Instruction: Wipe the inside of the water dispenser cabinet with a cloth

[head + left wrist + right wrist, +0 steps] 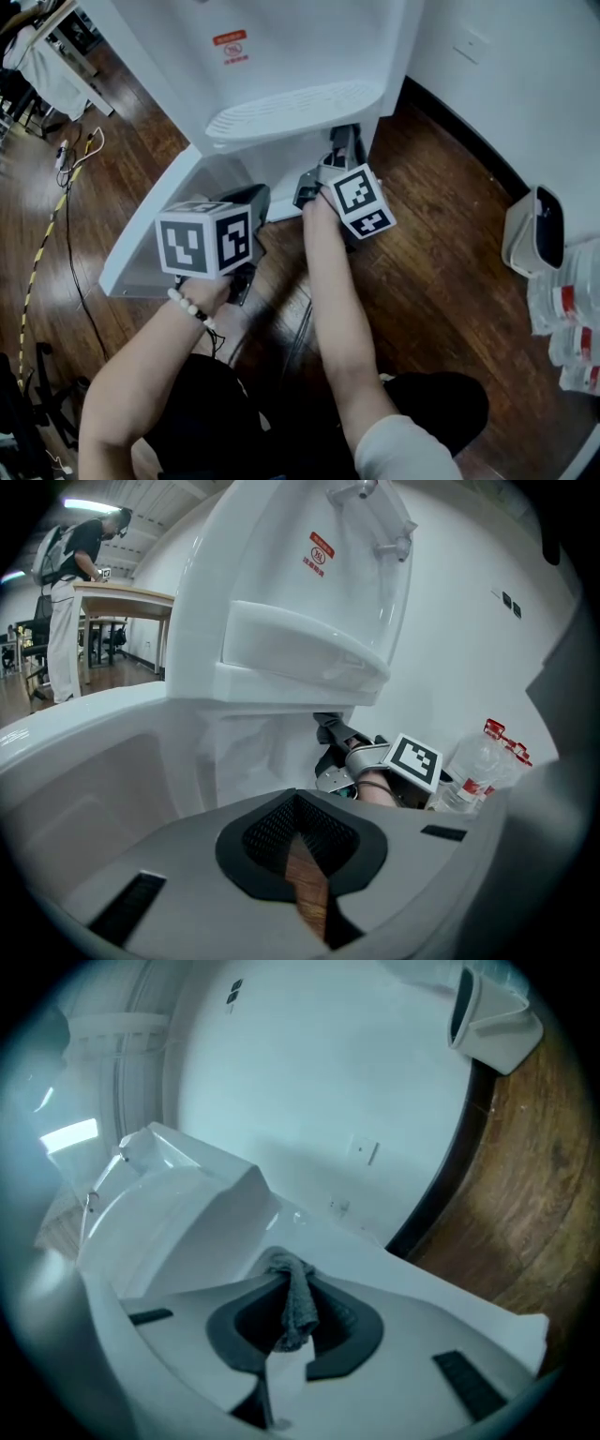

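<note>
Cloth (295, 1302): one, grey, soft and light. It hangs limp in a bunched fold, so it should be pinched across the bunch and pressed flat to wipe. The right gripper (339, 150) has its jaws closed on the cloth at the right edge of the open cabinet (272, 173), under the drip tray (291, 112). Whether the cloth touches a wall, I cannot tell. The left gripper (300, 841) has its tips together and holds nothing. It is by the door (150, 234). There is one dispenser (281, 47), one cabinet, one open door and two grippers.
</note>
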The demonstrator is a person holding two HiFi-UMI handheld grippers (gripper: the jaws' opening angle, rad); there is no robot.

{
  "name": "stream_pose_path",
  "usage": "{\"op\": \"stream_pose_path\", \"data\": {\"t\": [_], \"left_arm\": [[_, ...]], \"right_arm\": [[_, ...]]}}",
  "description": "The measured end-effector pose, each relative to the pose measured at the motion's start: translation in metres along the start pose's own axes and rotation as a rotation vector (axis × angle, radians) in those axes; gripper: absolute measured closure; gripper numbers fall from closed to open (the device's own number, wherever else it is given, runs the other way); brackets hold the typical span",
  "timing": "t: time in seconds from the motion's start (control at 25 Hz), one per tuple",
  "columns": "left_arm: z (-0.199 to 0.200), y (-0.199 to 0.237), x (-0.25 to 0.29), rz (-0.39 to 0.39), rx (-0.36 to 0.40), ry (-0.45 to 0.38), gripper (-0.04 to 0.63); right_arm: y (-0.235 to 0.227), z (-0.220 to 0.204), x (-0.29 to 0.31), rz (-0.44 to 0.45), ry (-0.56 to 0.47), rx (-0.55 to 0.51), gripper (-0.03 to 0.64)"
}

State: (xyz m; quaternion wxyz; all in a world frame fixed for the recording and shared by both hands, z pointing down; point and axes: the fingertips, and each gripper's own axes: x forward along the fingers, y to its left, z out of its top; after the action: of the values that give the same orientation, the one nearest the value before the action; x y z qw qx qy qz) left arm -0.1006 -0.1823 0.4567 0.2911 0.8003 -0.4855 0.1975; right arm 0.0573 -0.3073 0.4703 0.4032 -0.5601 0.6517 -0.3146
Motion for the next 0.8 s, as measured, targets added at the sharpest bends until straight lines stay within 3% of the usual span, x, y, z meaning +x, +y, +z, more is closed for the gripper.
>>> {"op": "stream_pose_path", "data": {"t": [0.4,0.8], "left_arm": [[-0.001,0.003,0.006,0.009,-0.006,0.005,0.597],[-0.004,0.001,0.016,-0.006,-0.011,0.02,0.597]], "right_arm": [[-0.02,-0.008,-0.001,-0.022,0.022,0.009,0.583],[-0.093,-0.046,-0.016,-0.182,0.091,0.035,0.581]]}}
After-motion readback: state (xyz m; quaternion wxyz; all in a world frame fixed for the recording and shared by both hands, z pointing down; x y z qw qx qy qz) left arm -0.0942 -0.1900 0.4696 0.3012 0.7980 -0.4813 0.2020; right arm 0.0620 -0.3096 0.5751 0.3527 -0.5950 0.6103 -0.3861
